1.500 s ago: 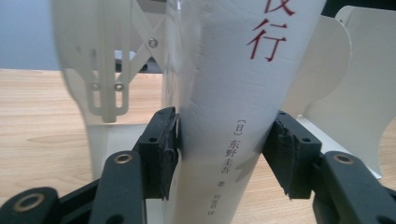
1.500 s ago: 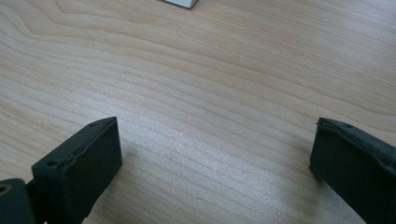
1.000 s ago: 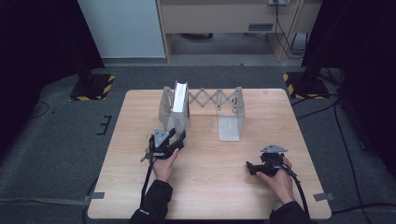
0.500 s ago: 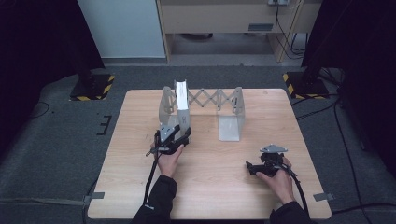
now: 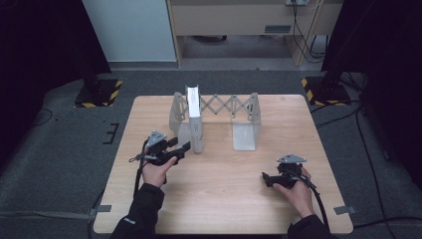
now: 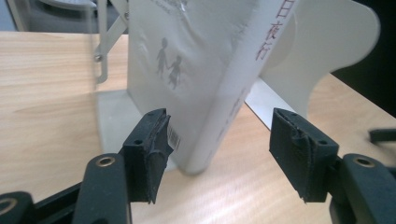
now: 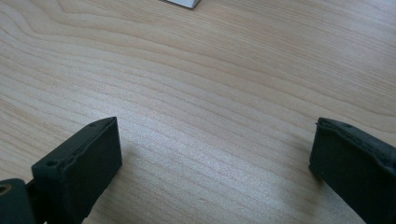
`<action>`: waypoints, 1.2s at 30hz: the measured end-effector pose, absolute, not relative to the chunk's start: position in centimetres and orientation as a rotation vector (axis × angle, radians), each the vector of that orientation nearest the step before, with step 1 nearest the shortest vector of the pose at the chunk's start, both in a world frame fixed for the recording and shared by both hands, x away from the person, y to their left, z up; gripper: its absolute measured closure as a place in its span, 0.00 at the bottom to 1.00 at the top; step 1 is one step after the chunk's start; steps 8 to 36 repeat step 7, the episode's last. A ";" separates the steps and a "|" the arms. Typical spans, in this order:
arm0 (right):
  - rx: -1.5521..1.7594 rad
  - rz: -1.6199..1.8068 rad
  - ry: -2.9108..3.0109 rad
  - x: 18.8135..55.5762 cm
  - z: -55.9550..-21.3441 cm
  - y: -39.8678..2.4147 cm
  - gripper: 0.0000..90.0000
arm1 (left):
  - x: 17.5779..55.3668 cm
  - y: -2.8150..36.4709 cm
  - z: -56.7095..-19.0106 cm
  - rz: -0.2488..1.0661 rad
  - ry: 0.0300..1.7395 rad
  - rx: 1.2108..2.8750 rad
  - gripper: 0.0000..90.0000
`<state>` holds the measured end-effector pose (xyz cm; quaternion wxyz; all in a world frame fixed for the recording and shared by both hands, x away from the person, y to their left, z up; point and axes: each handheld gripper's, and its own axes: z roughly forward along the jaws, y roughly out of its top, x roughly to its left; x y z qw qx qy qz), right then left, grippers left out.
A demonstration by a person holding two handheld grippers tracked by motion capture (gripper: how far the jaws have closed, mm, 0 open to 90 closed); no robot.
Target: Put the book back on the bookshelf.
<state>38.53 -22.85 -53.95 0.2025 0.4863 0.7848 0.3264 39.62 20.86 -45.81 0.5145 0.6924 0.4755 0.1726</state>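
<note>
A: Report the book's position.

B: The white book (image 5: 195,117) stands upright on the wooden table (image 5: 224,199), just above centre-left in the high view. It rests inside the expandable bookend rack (image 5: 234,105), against the rack's left end plate (image 5: 177,110). In the left gripper view the book (image 6: 196,70) occupies the upper centre, spine toward the camera, its lower corner on the rack's base plate (image 6: 112,116).

A: State of the left gripper.

B: The left gripper (image 5: 182,148) sits left of centre in the high view, just below and left of the book. Its jaws have just been opening. In its own view the gripper (image 6: 218,154) stands partly open; the book's lower corner lies between the pads (image 6: 152,149), and neither pad presses on it.

A: And the right gripper?

B: The right gripper (image 5: 265,179) sits at lower right in the high view, well apart from the rack. In its own view the gripper (image 7: 212,163) stands wide, with bare table between the jaws.
</note>
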 end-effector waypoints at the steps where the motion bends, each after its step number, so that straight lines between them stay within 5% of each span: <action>1: 1.357 0.911 2.191 38.5 -53.9 -22.9 0.03 | 39.2 21.3 -45.9 0.422 1.138 1.674 0.40; 7: 1.357 0.911 2.191 38.5 -53.9 -22.9 0.03 | 37.3 24.0 -47.3 0.393 1.155 1.748 0.37; 36: 1.357 0.911 2.191 38.5 -53.9 -22.9 0.03 | 37.3 24.0 -47.3 0.393 1.155 1.748 0.37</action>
